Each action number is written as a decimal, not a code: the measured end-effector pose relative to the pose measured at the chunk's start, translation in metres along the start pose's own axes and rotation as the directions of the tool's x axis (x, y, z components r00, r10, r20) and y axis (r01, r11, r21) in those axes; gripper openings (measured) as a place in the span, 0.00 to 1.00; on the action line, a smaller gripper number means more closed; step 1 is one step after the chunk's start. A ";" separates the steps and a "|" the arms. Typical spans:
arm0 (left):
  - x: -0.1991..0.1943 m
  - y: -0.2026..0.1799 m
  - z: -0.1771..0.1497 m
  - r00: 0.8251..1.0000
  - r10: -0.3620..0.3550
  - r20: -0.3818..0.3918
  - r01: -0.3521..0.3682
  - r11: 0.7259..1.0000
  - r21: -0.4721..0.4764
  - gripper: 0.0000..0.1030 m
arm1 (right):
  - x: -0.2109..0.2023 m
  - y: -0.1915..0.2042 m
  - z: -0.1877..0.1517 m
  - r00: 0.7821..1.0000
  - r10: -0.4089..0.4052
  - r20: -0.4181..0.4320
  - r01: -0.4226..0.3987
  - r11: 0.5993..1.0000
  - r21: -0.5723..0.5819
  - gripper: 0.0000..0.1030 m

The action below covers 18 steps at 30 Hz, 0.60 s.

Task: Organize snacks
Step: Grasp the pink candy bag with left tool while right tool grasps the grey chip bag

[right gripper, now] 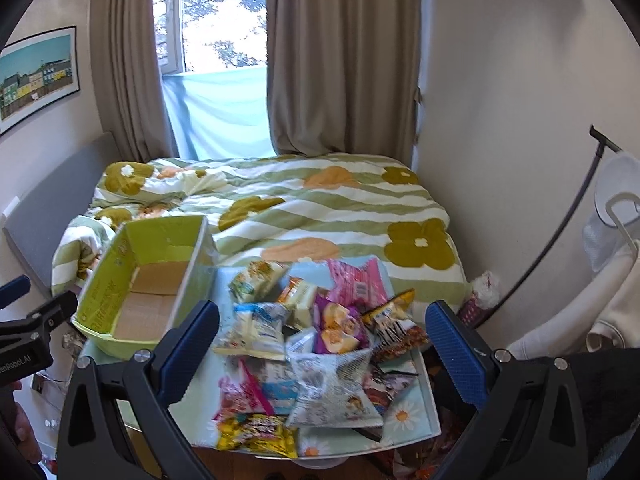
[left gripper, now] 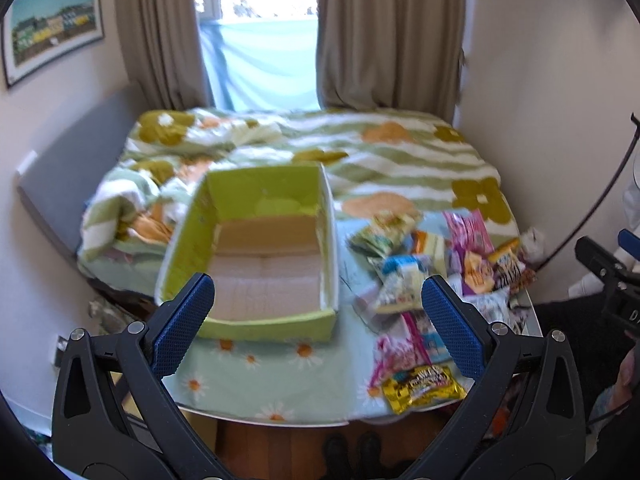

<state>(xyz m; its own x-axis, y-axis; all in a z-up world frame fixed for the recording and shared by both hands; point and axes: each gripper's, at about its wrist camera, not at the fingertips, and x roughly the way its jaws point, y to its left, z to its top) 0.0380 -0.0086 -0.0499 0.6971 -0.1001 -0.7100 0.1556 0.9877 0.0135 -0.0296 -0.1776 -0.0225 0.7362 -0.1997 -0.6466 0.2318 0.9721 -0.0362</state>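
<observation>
A green cardboard box (left gripper: pixel 188 236) (right gripper: pixel 102 292) with nothing inside stands on the left of a small table covered in a daisy-print cloth (left gripper: pixel 256 364) (right gripper: pixel 404 412). A pile of snack packets (left gripper: pixel 432 276) (right gripper: pixel 320 332) lies to the box's right, with a yellow packet (left gripper: pixel 422 386) (right gripper: pixel 258 432) at the front edge. My left gripper (left gripper: pixel 318 304) hovers open above the box's near wall. My right gripper (right gripper: pixel 322 334) hangs open over the pile, holding nothing. Each gripper shows at the edge of the other's view.
A bed with a green floral duvet (left gripper: pixel 380 156) (right gripper: pixel 340 200) lies right behind the table, curtains and a window beyond it. A grey headboard (left gripper: pixel 76 184) is at the left, a wall at the right. White clothes on a rack (right gripper: pixel 616 280) hang at far right.
</observation>
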 end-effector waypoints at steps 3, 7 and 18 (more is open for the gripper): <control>0.024 -0.009 -0.013 0.997 -0.026 -0.067 0.025 1.000 -0.017 0.99 | 0.012 -0.015 -0.013 0.999 -0.005 -0.039 0.005 1.000 0.002 1.00; 0.061 -0.029 -0.034 0.986 -0.064 -0.151 0.059 0.998 -0.037 0.99 | 0.039 -0.040 -0.032 0.992 0.042 -0.120 -0.037 0.998 0.046 1.00; 0.163 -0.069 -0.099 0.941 -0.138 -0.309 0.108 0.988 -0.112 0.99 | 0.130 -0.053 -0.084 0.945 0.182 -0.271 -0.162 0.982 0.092 1.00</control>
<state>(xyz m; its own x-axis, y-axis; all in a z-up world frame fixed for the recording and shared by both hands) 0.0714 -0.0811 -0.2358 0.4185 -0.1940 -0.8873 0.1507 0.9782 -0.1428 0.0006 -0.2444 -0.1691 0.5655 0.0213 -0.8245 0.1668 0.9761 0.1396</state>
